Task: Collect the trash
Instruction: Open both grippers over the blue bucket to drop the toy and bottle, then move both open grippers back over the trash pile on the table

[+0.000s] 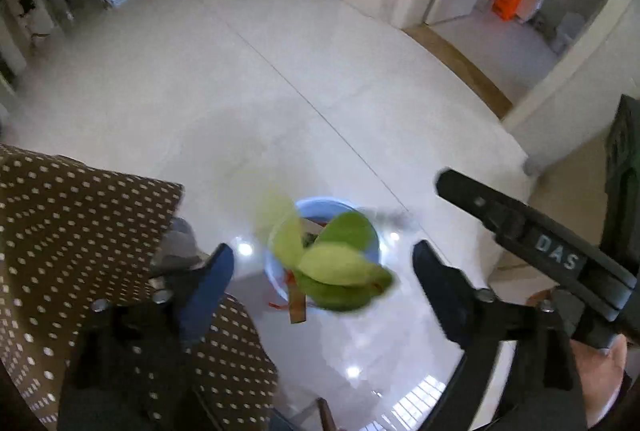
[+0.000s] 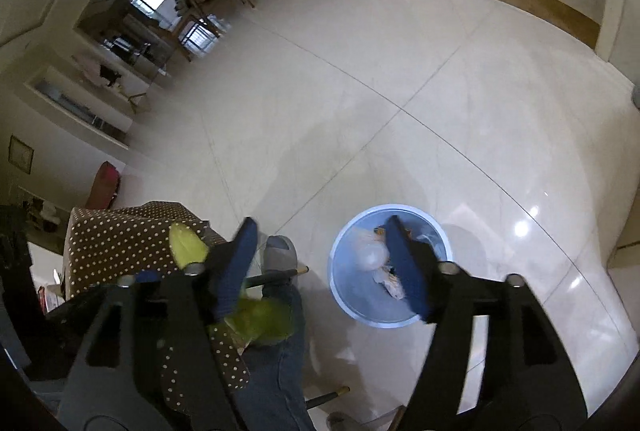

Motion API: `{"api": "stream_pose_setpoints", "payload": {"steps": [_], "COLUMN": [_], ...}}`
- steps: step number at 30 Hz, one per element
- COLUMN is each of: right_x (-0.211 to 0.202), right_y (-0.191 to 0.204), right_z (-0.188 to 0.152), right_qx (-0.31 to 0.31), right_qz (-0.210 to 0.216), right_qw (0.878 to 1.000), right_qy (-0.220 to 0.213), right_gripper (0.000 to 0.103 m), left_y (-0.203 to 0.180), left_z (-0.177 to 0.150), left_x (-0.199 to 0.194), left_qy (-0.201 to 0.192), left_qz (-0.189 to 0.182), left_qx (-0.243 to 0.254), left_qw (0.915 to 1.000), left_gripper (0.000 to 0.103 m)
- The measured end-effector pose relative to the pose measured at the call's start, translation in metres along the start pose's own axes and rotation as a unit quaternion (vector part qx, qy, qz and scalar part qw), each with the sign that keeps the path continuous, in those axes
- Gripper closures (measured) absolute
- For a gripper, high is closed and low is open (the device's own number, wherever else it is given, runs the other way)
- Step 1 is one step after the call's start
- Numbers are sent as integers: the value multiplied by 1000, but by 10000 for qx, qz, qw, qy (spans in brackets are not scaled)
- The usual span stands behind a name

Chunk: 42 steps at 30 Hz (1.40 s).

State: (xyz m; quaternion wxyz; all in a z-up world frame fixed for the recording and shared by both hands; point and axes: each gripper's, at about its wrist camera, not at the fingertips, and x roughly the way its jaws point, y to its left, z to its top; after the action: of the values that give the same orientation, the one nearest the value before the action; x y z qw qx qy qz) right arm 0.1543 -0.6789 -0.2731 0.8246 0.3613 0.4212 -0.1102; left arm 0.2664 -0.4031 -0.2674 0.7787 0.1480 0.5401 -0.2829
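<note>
A blue trash bin [image 1: 372,231] stands on the white tiled floor below me. In the left wrist view, blurred green leaves [image 1: 340,267] are in the air between my open left gripper [image 1: 324,279] fingers, over the bin, touching neither finger. In the right wrist view the bin [image 2: 352,295] holds a clear plastic bag and wrappers [image 2: 376,259]. My right gripper [image 2: 324,263] is open and empty above the bin's left rim. Green leaves [image 2: 264,319] also show blurred behind its left finger.
A brown polka-dot cloth [image 1: 80,231] covers furniture at the left. My grey slipper [image 2: 280,255] and jeans leg [image 2: 276,371] stand next to the bin. The right gripper's black body [image 1: 540,243] shows at the right of the left wrist view. Doorways open at the far right.
</note>
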Motion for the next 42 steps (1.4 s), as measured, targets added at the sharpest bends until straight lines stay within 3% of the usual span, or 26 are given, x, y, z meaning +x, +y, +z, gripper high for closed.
{"api": "stream_pose_setpoints", "payload": {"steps": [2, 6, 17, 26, 36, 42], "right_x": [-1, -6, -43, -84, -116, -129], "right_y": [-3, -4, 12, 62, 137, 182], "right_z": [-2, -6, -13, -27, -50, -69], "right_qx": [25, 36, -37, -412, -976, -1311], "right_qz": [-45, -138, -266, -131, 125, 286], "right_qw": [10000, 9999, 9989, 9965, 9907, 9854], "right_qy": [-31, -81, -382, -716, -943, -1048], "right_gripper": [18, 7, 6, 6, 6, 6], "left_y": [9, 15, 18, 35, 73, 101], "left_z": [-1, -2, -17, -39, -73, -99], "left_x": [-2, -13, -65, -126, -202, -241], "left_qy": [15, -69, -580, -1106, -1821, -2276], "left_qz": [-20, -22, -55, -59, 140, 465], "left_qx": [-94, -265, -297, -395, -581, -695], "left_qw": [10000, 9996, 9979, 9931, 9815, 9702], "left_gripper": [14, 13, 12, 12, 12, 12]}}
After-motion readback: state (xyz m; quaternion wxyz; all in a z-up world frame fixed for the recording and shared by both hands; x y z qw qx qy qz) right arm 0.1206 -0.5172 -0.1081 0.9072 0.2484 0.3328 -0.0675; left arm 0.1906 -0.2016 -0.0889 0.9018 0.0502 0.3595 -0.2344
